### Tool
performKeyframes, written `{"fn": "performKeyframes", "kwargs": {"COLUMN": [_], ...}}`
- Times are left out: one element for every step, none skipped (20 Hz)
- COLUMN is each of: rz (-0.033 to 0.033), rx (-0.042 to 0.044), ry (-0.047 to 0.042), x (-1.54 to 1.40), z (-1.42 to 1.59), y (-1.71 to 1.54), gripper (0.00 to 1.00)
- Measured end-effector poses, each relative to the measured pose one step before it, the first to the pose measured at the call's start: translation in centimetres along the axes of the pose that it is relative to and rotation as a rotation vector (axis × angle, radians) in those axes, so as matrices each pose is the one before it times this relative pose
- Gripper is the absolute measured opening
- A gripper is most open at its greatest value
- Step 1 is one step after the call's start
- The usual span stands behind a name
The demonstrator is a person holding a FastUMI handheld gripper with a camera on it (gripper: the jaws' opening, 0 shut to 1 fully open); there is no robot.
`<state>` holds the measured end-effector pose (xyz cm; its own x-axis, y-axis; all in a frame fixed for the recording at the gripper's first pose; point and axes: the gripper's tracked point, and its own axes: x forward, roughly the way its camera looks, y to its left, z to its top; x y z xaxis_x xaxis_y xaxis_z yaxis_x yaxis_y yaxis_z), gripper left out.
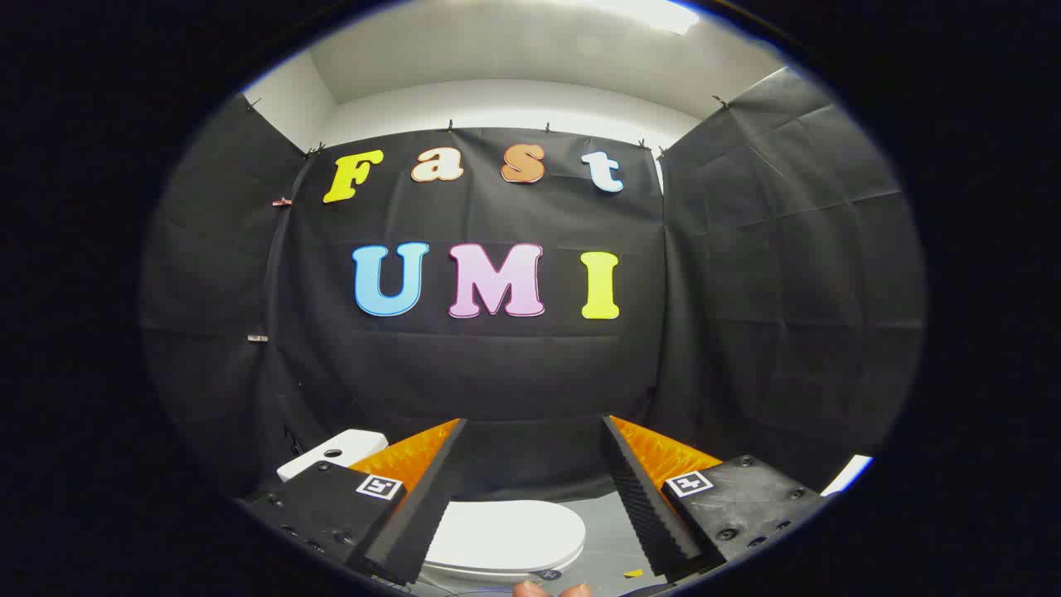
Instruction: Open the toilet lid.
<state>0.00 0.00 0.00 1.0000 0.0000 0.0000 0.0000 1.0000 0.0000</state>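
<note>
Gripper view is looking across the booth toward the dark cloth wall [514,373], with the gripper [535,431] hanging in the air and its two fingers standing wide apart, gripping nothing. Between the fingers and well below them, the toilet lid [506,535] is lying flat and closed over the bowl, a pale rounded oval sitting on a grey floor [609,531]. Off to the left, partly hiding behind the left finger, the white tank [331,454] with a round button on top is showing. A small yellow scrap [632,573] is lying on the floor just beside the toilet, and fingertips of a person's hand [551,589] are peeking in under the gripper.

Judging from this, the task is sitting at its very start: the approach is under way, and the lid is untouched and fully down. The next move is calling for lowering the gripper and tipping it down toward the lid's front edge, the end farthest from the tank. From there, one finger probably needs to slip under the rim, or both need to pinch it, before swinging it up and back toward the tank. How much of a gap the rim is offering is too small to tell.
</note>
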Motion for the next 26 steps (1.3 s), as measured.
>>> {"fn": "performKeyframes", "kwargs": {"rz": [0.00089,0.00119,0.00237,0.00291,0.00227,-0.00172,-0.0016,-0.00046,0.00162,-0.00036,0.00059,0.00064,0.00085,-0.00068,-0.00126,-0.00167,-0.01,-0.01531,-0.01015,0.00181,0.00834,0.00585,0.00624,0.006,0.00333,0.01063], "rx": [-0.00085,-0.00007,-0.00062,0.00184,0.00029,-0.00087,-0.00212,-0.0031,-0.00292,-0.00311,-0.00216,-0.00094,0.00064,0.00118,-0.00061,-0.00345,-0.00867,-0.01312,-0.01054,-0.00391,0.00397,0.00741,-0.00115,-0.00314,-0.00214,-0.00443], "ry": [-0.00005,0.00293,0.00229,-0.00298,-0.00276,-0.00235,-0.00205,-0.00052,0.0012,0.00249,0.00364,0.00332,0.00133,-0.00054,-0.00188,-0.00343,-0.00459,-0.00855,-0.0124,-0.00881,-0.0062,-0.00597,-0.0022,-0.00707,-0.00161,-0.00004], "x": [0.031,0.001,-0.04,-0.071,-0.072,0.06,0.011,0.021,0.009,0.044,0.01,0.128,0.033,0.089,0.016,0.172,0.199,0.373,0.119,0.222,0.053,0.079,0.079,0.01,0.12,0.144], "z": [0.003,-0.115,-0.123,0.018,0.234,0.059,-0.018,0.006,-0.11,-0.127,-0.159,-0.178,-0.033,-0.046,-0.054,-0.085,-0.086,-0.13,-0.002,-0.246,-0.318,-0.419,-0.566,-0.4,-0.603,-0.673], "y": [0.086,0.03,0.051,0.045,0.034,0.021,-0.038,-0.059,0.125,0.028,-0.113,-0.026,0.025,-0.068,-0.041,-0.117,-0.262,-0.421,-0.246,0.024,0.325,0.289,0.011,0.064,0.02,0.177], "gripper": [0.99,0.99,0.99,0.99,0.99,0.99,0.99,0.99,0.99,0.99,0.99,0.99,0.99,0.99,0.99,0.99,0.99,0.99,0.99,0.99,0.99,0.99,0.99,0.99,0.99,0.99]}}
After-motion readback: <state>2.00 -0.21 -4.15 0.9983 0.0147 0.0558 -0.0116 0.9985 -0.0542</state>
